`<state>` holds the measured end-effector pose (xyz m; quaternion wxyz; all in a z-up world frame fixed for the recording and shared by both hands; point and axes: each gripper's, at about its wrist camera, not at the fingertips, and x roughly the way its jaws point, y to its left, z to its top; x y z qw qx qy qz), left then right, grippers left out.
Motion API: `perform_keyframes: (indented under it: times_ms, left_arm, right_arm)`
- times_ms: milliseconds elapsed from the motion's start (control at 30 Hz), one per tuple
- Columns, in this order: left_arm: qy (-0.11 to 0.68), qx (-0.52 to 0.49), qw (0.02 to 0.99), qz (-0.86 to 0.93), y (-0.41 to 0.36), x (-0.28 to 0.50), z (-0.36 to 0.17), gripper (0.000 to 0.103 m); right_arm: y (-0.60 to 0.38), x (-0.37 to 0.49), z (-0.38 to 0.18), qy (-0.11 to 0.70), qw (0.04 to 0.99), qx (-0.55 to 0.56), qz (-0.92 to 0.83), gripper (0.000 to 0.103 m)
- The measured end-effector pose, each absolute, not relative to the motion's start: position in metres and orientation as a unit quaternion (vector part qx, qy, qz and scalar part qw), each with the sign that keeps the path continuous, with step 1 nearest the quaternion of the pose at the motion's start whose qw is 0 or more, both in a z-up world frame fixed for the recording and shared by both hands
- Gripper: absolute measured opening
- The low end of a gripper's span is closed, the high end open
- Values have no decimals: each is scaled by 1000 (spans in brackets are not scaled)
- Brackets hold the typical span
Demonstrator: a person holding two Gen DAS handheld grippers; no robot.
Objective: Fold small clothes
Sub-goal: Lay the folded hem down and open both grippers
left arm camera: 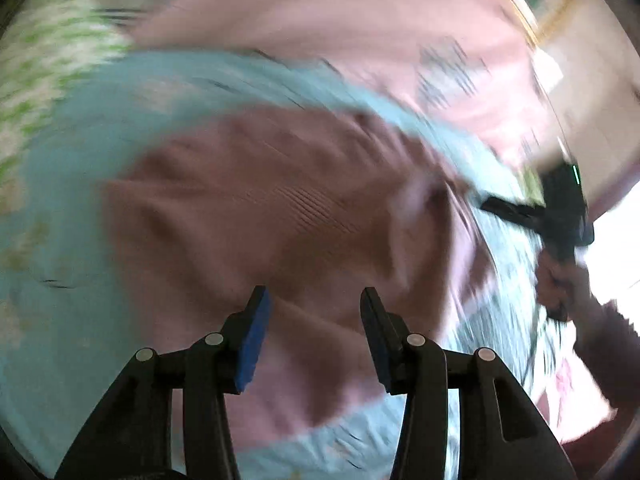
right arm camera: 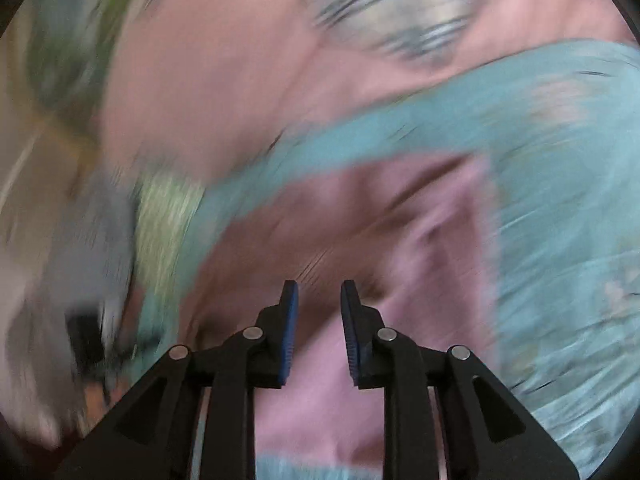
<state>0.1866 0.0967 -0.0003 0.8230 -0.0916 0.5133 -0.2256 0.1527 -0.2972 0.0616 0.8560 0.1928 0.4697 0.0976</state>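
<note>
Our left tool (left arm camera: pixel 312 300) is black plastic, with two angular linked arms on each side joined by round silver pins. Its fingers (left arm camera: pixel 252 344) carry flat blue pads on their inner faces. Our right tool (right arm camera: pixel 319 294) is built the same, and its blue pads (right arm camera: pixel 289 332) are finely ribbed. From the left wrist view, our right hand (left arm camera: pixel 560 284) shows bare skin and a dark maroon sleeve (left arm camera: pixel 612 356), blurred.

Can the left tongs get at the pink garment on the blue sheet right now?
Probably yes. The left tongs are open with nothing between the fingers, and the pink garment lies directly ahead on the blue sheet, uncovered. The right tongs sit off to its far side. Heavy blur hides the exact gap.
</note>
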Motion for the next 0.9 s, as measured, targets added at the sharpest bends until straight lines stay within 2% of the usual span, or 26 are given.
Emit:
perform_keyframes:
  times_ms: [67, 200, 233, 333, 433, 600, 767, 800, 867, 900]
  left_arm:
    - [527, -59, 810, -250, 66, 191, -12, 47]
    - [556, -15, 792, -251, 42, 223, -40, 47]
    - [564, -8, 791, -237, 44, 234, -47, 45]
    - [565, -8, 799, -204, 63, 269, -56, 28]
    - [547, 9, 829, -116, 87, 307, -53, 24]
    - [536, -53, 841, -38, 123, 357, -53, 25]
    - [529, -74, 845, -21, 126, 352, -40, 23]
    - [521, -73, 850, -25, 125, 339, -32, 24]
    - [510, -79, 855, -46, 120, 314, -19, 35]
    - [506, -85, 855, -71, 113, 300, -13, 35]
  right_arm:
    - [-261, 157, 43, 515, 834, 136, 144, 23]
    - [-228, 182, 8, 570, 791, 100, 197, 23]
    - [-226, 192, 1, 583, 783, 92, 198, 23]
    - [-232, 223, -14, 598, 782, 54, 167, 21]
    - [-255, 251, -6, 558, 818, 63, 122, 20]
    - [-284, 289, 2, 500, 860, 98, 37, 20]
    - [-294, 291, 23, 447, 884, 140, -14, 23]
    - [-297, 284, 30, 437, 886, 156, -2, 23]
    - [-286, 273, 39, 434, 887, 158, 22, 27]
    - [-283, 265, 42, 439, 885, 152, 34, 29]
